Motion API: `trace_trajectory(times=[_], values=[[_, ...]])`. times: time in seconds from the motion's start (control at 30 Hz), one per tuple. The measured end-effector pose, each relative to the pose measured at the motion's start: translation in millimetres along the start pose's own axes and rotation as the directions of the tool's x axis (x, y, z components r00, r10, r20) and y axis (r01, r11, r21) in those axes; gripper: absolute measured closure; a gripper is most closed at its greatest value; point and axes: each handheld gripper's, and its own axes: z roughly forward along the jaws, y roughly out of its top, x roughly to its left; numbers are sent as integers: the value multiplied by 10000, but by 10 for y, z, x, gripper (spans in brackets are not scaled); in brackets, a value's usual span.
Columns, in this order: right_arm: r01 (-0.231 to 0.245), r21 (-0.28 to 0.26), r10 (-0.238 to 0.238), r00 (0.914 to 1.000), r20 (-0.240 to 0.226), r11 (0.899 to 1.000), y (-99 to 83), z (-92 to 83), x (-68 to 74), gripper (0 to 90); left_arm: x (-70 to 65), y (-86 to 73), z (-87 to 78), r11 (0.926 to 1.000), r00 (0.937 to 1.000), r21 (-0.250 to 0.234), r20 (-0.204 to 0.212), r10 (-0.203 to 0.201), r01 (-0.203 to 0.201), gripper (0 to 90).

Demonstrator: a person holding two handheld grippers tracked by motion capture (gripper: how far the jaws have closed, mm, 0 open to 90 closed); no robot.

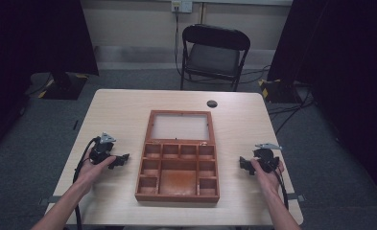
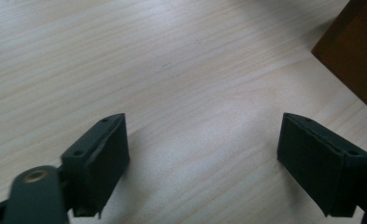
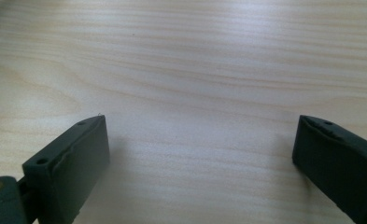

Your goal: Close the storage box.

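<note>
A person seated at a pale wooden table [image 1: 114, 108] holds a two-jaw tool in each hand, one on either side of an open wooden box [image 1: 178, 163] that sits at the middle of the table. The box (reddish-brown, with its glazed lid [image 1: 180, 126] laid back flat toward the far edge) is divided into small compartments around a larger central one, and all that can be seen of them are bare. The left tool [image 1: 123, 159] rests low over the table just beside the box's left wall, jaws pointing toward it; in the left gripper view [image 2: 202, 163] its two black jaws stand apart with nothing but wood grain between them, and a corner of the box shows at the upper right. The right tool [image 1: 244, 164] lies near the box's right wall, likewise pointing inward; in the right gripper view [image 3: 200, 163] its jaws are spread wide over bare tabletop and grip nothing. Neither tool touches the box. The person's forearms come in from the near edge, the left hand [image 1: 92, 170] and right hand [image 1: 268, 175] each wrapped around a tool's body, cables trailing back along the arms. A small dark round disc [image 1: 212, 103] lies on the table beyond the lid, well apart from both tools. Behind the table stands a black folding chair [image 1: 215, 55] on grey carpet, flanked by dark curtains.
</note>
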Motion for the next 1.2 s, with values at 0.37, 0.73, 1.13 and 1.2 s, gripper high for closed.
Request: trace_trajectory(times=[0.37,0.73,1.13,1.2], values=[[-140,17,141,9944,-1043,9999,118,-115,116,153,29,110,-101,9978,9977,-421,466,-492,512,184],[872,-191,-892,9773,-1923,9960,454,-217,378,156,-23,375,-138,9860,9920,-1400,1001,-768,904,227],[1258,-896,-1446,9572,-2506,9880,886,-38,650,180,-80,708,-41,9929,9881,-1014,1465,-469,622,230],[1074,-916,-1278,9571,-2600,9900,940,13,657,178,-92,763,-9,9943,9909,-922,1280,-416,536,247]])
